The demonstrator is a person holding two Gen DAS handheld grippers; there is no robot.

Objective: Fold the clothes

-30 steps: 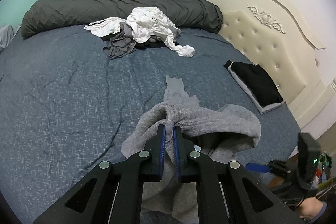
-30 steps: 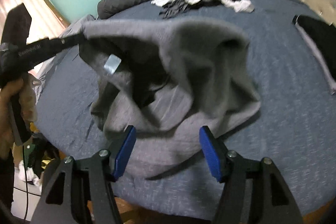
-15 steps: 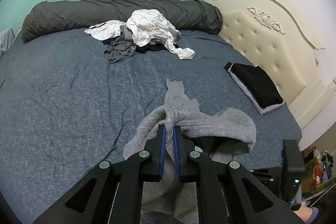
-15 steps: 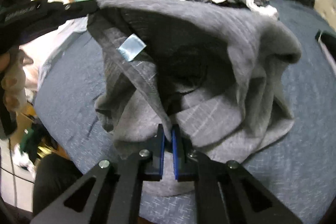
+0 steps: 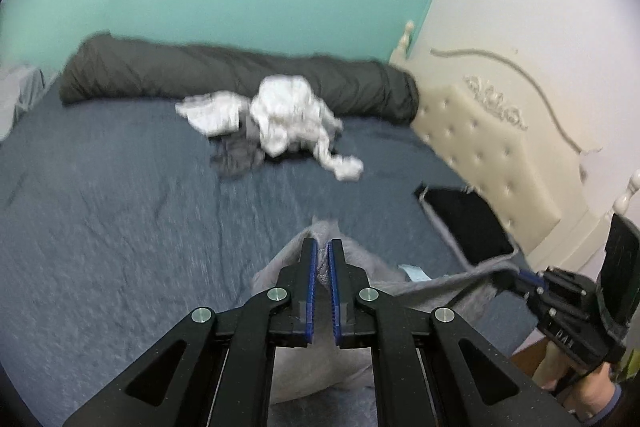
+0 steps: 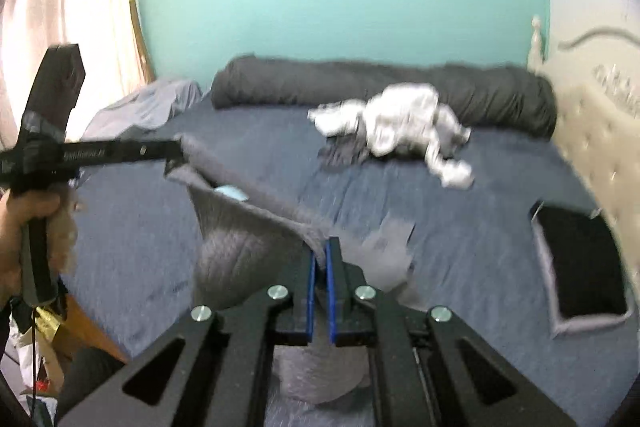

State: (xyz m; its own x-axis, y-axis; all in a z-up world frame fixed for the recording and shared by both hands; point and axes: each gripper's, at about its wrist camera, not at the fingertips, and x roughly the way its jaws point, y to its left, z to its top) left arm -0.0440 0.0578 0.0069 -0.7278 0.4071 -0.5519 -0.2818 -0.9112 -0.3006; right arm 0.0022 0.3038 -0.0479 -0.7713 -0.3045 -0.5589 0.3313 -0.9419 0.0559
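Grey garment stretched taut above the blue bed, one edge clamped in the left gripper fingers, the other clamped in the right gripper fingers, body sagging between, with a rumpled white-and-grey clothes pile well beyond and a folded black item beside the headboard.

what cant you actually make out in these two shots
- Grey garment: which kind it is; both views, bunched behind the left gripper and right gripper.
- Pile of clothes: how many pieces; motion blur.
- Folded black item: near edge, left view, hidden by the stretched grey cloth.
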